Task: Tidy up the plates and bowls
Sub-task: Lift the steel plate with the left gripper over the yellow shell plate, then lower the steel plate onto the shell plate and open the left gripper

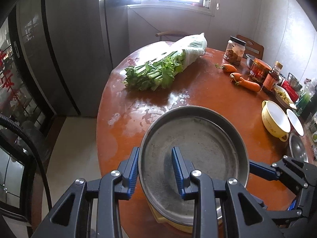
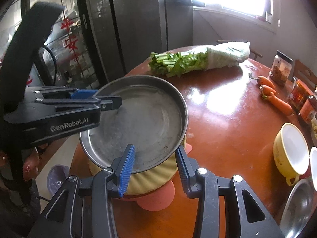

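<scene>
Left wrist view has the metal plate (image 1: 194, 150) dead centre, and I've got its rim pinched on two sides: my left gripper (image 1: 156, 170) is clamped narrow over the near-left rim, one pad outside and one inside the dish, and my right gripper (image 2: 155, 166) grips the opposite edge the same way. Under the jaws the plate sits on, or just above, a yellow ribbed bowl (image 2: 150, 176) — contact is hidden — with an orange plate (image 2: 158, 200) peeking out below that, all at the near edge of the round table (image 1: 198, 99).

What worries me: the plate looks tilted against the bowl, so if one hand lets go first it could slide off, and the stack is close enough to the table edge to go over. Thin rim, slick metal — the pads could slip too.

Ahead of the jaws is a bag of celery (image 1: 164, 63); off to the right, carrots (image 1: 245, 81), jars (image 1: 234, 48), a yellow handled bowl (image 1: 274, 119), and a steel bowl (image 2: 299, 208).

Writing: "GenRobot.AI" on the left gripper's body in the right wrist view, and red characters on the glass door (image 2: 69, 37).
</scene>
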### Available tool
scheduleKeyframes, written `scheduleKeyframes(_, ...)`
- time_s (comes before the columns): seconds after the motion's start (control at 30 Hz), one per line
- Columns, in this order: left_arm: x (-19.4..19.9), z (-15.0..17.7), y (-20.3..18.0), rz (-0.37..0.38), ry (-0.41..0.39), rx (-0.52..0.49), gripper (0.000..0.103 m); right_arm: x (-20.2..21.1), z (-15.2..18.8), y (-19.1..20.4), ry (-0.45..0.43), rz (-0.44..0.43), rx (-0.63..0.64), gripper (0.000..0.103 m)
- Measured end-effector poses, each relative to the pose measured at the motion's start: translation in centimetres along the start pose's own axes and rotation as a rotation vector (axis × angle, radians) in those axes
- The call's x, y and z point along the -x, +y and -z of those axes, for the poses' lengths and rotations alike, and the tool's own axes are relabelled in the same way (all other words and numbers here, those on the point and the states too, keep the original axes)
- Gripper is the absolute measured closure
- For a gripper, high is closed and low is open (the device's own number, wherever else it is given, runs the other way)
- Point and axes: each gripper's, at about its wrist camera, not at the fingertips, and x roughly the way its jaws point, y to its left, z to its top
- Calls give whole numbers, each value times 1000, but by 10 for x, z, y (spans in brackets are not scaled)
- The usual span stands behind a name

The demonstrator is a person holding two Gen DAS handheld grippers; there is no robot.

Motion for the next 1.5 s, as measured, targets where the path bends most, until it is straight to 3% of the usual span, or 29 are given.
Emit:
scheduleKeyframes(0.3,-6,2,2,-2,13,-7,71,-13,7,5,43,0,17,59)
scheduleKeyframes(1.5,-17,1,3,15,31,-14,69,-8,8,12,44,18,64,55)
